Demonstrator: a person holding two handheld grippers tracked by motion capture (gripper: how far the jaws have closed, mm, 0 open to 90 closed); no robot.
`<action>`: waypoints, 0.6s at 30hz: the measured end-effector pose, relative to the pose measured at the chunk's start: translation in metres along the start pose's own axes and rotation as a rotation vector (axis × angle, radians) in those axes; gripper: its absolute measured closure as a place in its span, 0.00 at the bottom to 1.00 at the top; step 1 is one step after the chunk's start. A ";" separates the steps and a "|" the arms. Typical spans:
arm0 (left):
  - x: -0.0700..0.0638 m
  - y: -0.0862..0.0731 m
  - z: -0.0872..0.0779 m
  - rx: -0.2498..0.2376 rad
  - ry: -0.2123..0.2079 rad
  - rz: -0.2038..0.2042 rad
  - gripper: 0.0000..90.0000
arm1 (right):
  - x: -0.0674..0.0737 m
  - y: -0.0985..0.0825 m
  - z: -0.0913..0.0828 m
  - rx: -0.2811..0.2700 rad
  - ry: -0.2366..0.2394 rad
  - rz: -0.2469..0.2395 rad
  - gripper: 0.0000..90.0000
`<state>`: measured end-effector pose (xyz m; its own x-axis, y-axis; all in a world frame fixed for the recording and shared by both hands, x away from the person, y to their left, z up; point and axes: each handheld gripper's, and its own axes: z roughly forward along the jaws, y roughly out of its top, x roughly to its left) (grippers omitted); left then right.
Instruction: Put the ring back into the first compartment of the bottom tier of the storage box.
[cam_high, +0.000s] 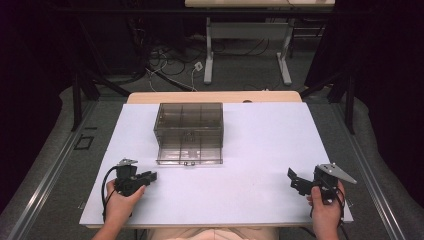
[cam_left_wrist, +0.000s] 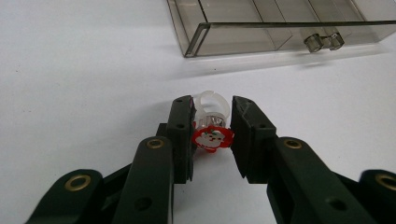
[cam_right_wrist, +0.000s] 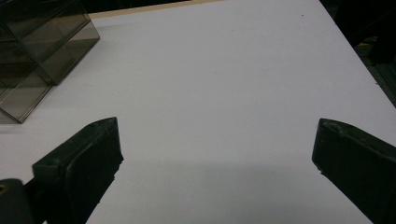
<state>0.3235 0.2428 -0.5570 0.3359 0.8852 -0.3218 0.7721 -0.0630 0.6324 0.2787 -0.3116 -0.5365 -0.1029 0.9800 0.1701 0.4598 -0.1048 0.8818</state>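
A smoky clear plastic drawer box (cam_high: 189, 131) stands at the middle back of the white table, its lower drawer (cam_high: 189, 152) pulled out toward me. My left gripper (cam_high: 149, 177) sits near the table's front left, just left of the drawer front. In the left gripper view it (cam_left_wrist: 213, 125) is shut on a small toy ring (cam_left_wrist: 212, 130) with a clear band and a red and white charm. The drawer's clear knob (cam_left_wrist: 322, 42) lies ahead to the right. My right gripper (cam_high: 294, 179) rests open at the front right, jaws wide apart over bare table (cam_right_wrist: 215, 154).
The white table top (cam_high: 260, 150) has a wooden edge at the back. Beyond it are a desk frame and cables on the floor. Dark curtains stand at both sides. The drawer box corner (cam_right_wrist: 32, 51) lies to the left in the right gripper view.
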 end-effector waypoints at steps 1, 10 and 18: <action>0.001 0.000 0.000 0.002 0.000 0.001 0.78 | -0.001 0.001 -0.001 0.023 0.006 -0.007 0.01; 0.001 0.000 -0.003 -0.008 0.001 0.007 0.79 | -0.001 0.000 0.000 0.013 0.002 -0.006 0.01; 0.002 0.000 -0.007 -0.027 0.003 0.002 0.79 | -0.001 0.000 -0.001 0.012 0.004 -0.005 0.01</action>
<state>0.3207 0.2474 -0.5528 0.3358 0.8865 -0.3184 0.7566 -0.0525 0.6517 0.2782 -0.3130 -0.5359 -0.1089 0.9798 0.1675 0.4696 -0.0978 0.8774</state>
